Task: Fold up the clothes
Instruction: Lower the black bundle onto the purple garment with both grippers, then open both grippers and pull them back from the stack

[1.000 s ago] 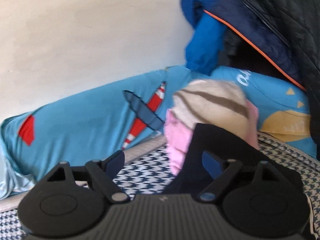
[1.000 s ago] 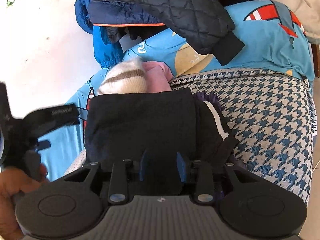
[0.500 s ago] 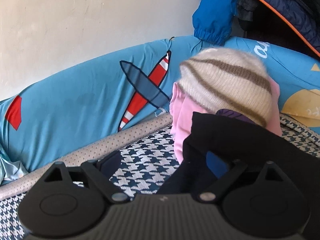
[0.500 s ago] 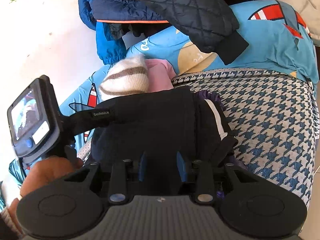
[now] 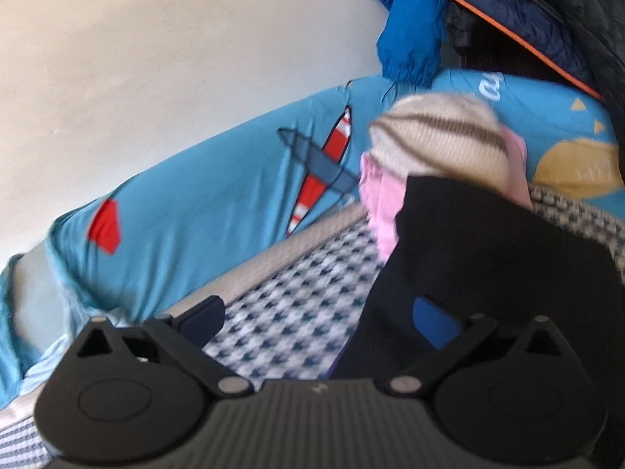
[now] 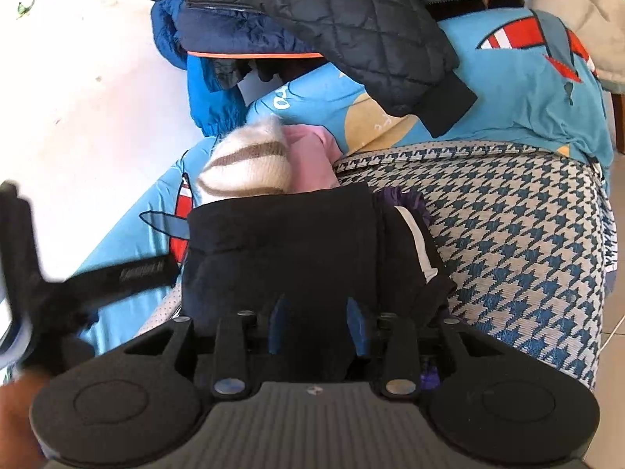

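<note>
- We see our left gripper (image 5: 318, 314) with its jaws opening, now spread wide; the left finger hangs over the houndstooth cover (image 5: 297, 312) and the right finger lies against the edge of the folded black garment (image 5: 488, 258), with only that edge between them and neither pad pressing it
- Our right gripper (image 6: 318, 326) has its jaws opening a little from a narrow gap; the black garment (image 6: 281, 246) sits between the blue pads, but we cannot tell whether they grip it or only rest on it
- The black garment lies folded on the houndstooth cover (image 6: 519, 226), at the near end of a small stack
- Beside it, to the right in the right wrist view, lies another dark piece with a white stripe (image 6: 416, 234), touching it, with a purple item (image 6: 406, 199) just behind
- Behind the black garment sit a cream knit hat with brown stripes (image 5: 437, 140) and a pink garment (image 5: 381, 203), both touching it
- A blue sheet printed with aeroplanes (image 5: 218, 195) runs along the pale wall (image 5: 156, 58) behind the cover
- Quilted dark jackets (image 6: 336, 15) and a blue jacket (image 6: 207, 93) are heaped on the sheet at the back
- In the right wrist view the left gripper's handle (image 6: 78, 281) shows blurred at the left edge, with part of a hand (image 6: 15, 422) below it
</note>
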The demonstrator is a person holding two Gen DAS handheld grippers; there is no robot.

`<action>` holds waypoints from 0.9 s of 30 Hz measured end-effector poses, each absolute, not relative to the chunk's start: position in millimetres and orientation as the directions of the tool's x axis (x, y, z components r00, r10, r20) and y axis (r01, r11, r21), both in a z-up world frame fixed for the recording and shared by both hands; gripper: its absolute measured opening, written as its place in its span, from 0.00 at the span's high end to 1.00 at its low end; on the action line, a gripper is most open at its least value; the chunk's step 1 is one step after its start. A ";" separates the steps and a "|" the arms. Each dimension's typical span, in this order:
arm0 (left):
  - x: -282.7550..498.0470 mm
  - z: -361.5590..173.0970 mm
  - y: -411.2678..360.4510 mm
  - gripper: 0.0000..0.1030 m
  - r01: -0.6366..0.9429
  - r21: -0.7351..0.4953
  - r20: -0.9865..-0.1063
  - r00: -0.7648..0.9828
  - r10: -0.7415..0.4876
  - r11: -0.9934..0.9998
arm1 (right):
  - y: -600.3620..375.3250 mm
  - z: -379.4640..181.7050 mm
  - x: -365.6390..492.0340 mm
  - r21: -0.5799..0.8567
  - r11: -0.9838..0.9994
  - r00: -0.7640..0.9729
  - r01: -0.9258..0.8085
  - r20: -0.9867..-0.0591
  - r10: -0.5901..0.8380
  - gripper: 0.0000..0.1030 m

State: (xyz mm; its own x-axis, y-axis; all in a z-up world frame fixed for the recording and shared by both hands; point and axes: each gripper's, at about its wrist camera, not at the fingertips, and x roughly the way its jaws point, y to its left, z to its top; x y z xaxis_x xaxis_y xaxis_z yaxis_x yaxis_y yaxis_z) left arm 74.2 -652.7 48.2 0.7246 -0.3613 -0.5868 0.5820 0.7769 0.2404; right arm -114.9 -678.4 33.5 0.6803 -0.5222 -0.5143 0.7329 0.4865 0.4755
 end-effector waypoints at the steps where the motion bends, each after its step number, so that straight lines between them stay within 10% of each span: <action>1: 69.4 49.1 -644.2 0.00 0.581 0.243 -0.591 0.724 -0.356 0.777 | -675.8 35.3 -114.6 0.470 0.489 0.678 0.735 -0.519 -0.520 0.62; 27: -19.6 44.4 -508.5 0.00 0.552 0.145 -0.732 0.618 -0.287 0.821 | -620.2 50.7 -134.3 0.339 0.525 0.594 0.781 -0.661 -0.457 0.32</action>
State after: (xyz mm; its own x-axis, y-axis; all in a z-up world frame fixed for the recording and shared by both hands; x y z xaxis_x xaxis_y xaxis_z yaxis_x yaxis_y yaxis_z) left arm -19.6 -508.5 44.4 0.6184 -0.2867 -0.7317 0.5524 0.8208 0.1452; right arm -134.3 -620.2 50.7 0.5944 -0.4574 -0.6614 0.7809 0.5248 0.3388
